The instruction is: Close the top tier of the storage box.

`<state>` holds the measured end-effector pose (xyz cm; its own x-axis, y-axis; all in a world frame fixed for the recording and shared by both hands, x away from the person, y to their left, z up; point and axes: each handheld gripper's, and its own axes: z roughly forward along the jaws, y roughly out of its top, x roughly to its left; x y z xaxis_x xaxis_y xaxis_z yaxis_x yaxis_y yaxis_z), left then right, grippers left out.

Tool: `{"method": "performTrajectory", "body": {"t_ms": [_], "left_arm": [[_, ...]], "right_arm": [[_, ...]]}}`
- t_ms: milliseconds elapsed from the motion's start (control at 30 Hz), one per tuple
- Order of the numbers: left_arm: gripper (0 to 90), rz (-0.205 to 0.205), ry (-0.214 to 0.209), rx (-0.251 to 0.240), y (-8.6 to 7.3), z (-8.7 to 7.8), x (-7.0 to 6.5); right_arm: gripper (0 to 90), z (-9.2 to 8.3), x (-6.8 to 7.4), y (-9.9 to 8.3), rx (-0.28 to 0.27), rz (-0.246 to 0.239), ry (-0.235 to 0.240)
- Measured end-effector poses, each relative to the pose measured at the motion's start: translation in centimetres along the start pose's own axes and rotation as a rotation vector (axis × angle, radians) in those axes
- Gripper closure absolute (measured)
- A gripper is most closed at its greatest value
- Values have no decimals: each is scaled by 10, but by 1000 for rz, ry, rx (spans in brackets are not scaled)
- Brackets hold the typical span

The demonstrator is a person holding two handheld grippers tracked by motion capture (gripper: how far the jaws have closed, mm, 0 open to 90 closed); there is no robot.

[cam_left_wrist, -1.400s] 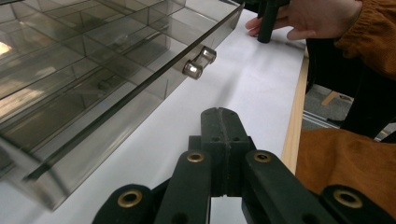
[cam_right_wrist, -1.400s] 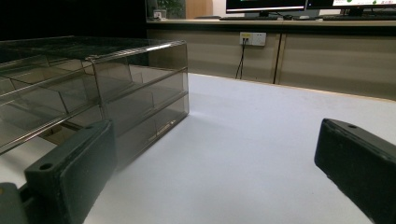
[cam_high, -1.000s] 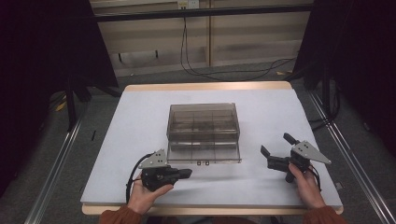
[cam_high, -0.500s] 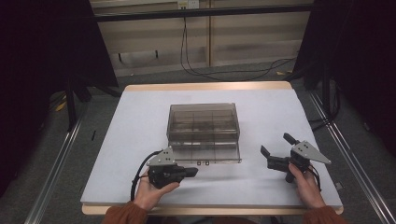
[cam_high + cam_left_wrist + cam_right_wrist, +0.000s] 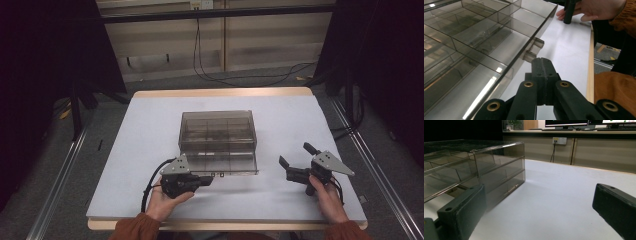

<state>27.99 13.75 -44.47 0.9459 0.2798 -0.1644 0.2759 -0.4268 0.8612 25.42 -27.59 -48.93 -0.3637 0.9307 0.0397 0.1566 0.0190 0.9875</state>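
A smoky clear drawer box (image 5: 218, 131) stands mid-table, its bottom drawer (image 5: 225, 164) pulled out toward me. In the left gripper view the drawer (image 5: 486, 47) shows divided compartments and a small handle tab (image 5: 535, 48) on its front wall. My left gripper (image 5: 207, 180) is shut with nothing between its jaws. Its tip (image 5: 541, 62) lies just short of that tab, beside the drawer front. My right gripper (image 5: 296, 156) stands open on the table right of the box, and its jaws (image 5: 539, 212) point past the box's corner (image 5: 499, 170) with nothing between them.
The white table top (image 5: 150, 130) reaches a wooden edge (image 5: 220, 93) at the back. Metal rails (image 5: 60, 185) run along both sides. Cables (image 5: 210, 70) lie on the floor behind. The person's right hand (image 5: 596, 10) shows in the left gripper view.
My left gripper has edged a little to the right, toward the drawer's front. The right gripper and the box have stayed put.
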Motion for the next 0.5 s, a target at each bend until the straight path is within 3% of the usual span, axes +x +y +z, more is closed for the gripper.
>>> {"method": "performTrajectory", "body": {"t_ms": [167,267,500], "left_arm": [[900,-1,-8,-6,1,3,0],[900,14,-3,14,1,4,-1],[900,11,-10,-3,2,6,-1]], "right_arm": [[0,0,0,0,-1,0,0],[0,0,0,0,0,0,0],[0,0,0,0,1,0,1]]}}
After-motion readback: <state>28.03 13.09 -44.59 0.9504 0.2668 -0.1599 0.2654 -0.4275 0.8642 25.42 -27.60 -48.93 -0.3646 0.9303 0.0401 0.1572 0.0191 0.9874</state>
